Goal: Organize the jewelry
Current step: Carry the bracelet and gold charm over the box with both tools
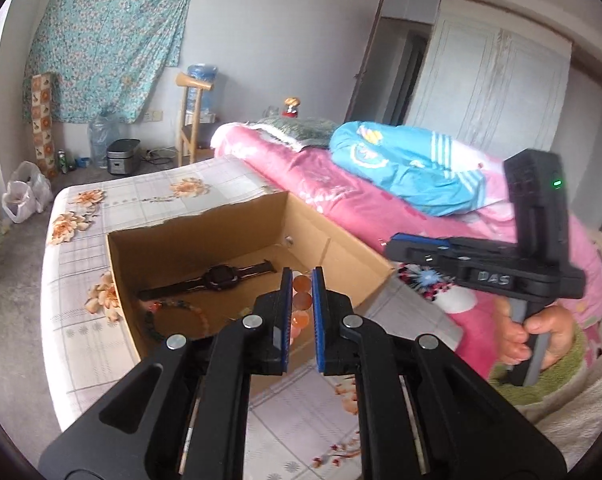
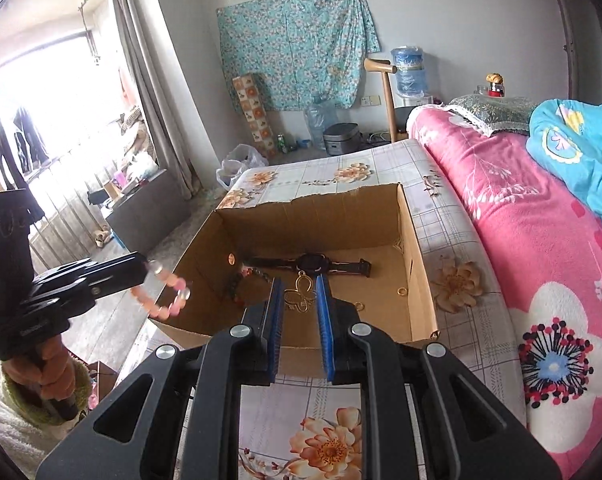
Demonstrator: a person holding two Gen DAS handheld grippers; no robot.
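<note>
Tilting downward over the box, left gripper pinches bead bracelet, right gripper pendant

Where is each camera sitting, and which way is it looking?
Left wrist view: on the left gripper, looking down its fingers at the cardboard box; orange bead bracelet pinched; right gripper and hand alongside.
Right wrist view: on the right gripper, facing the box; gold butterfly pendant between its pads; left gripper beside.
Shared: box, black watch, floral cloth.

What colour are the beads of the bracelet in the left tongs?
Peach-orange bracelet, some beads clear; the right wrist view shows it best.
</note>
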